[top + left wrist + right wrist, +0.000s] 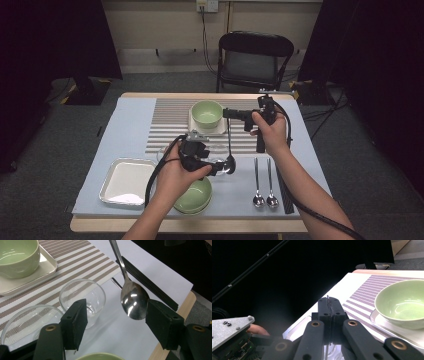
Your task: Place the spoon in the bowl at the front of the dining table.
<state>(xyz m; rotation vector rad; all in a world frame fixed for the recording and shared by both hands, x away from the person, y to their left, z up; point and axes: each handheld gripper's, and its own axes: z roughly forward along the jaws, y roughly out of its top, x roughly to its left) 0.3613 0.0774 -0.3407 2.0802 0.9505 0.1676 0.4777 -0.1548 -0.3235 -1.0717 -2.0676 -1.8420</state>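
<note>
1. Right gripper [229,113]: held well above the table at mid right, turned sideways so the jaws point toward the person's left, level with the far green bowl [207,113].
2. Clamped tight on the top of a spoon's handle, jaws pressed together in the right gripper view with only a thin metal edge between them [328,305].
3. Right hand [270,131] wrapped round the grip from behind, forearm running in from the bottom right, cable trailing down along it.
4. Spoon [229,150] hanging almost straight down from those jaws, bowl end lowest, clear of the table surface.
5. Left gripper [223,168]: low over the front middle of the table, jaws spread wide and pointing toward the person's right.
6. Spoon bowl [133,300] sitting between the spread jaws, close against the jaw at the right of the left gripper view; contact impossible to tell.
7. Left hand [175,175] gripping from behind, above the near green bowl [196,196].
8. Two glass cups [83,300] just beyond the left jaw, on the striped mat's [75,267] edge.
9. Two more spoons [264,182] lying flat to the right; metal tray [125,181] front left.
</note>
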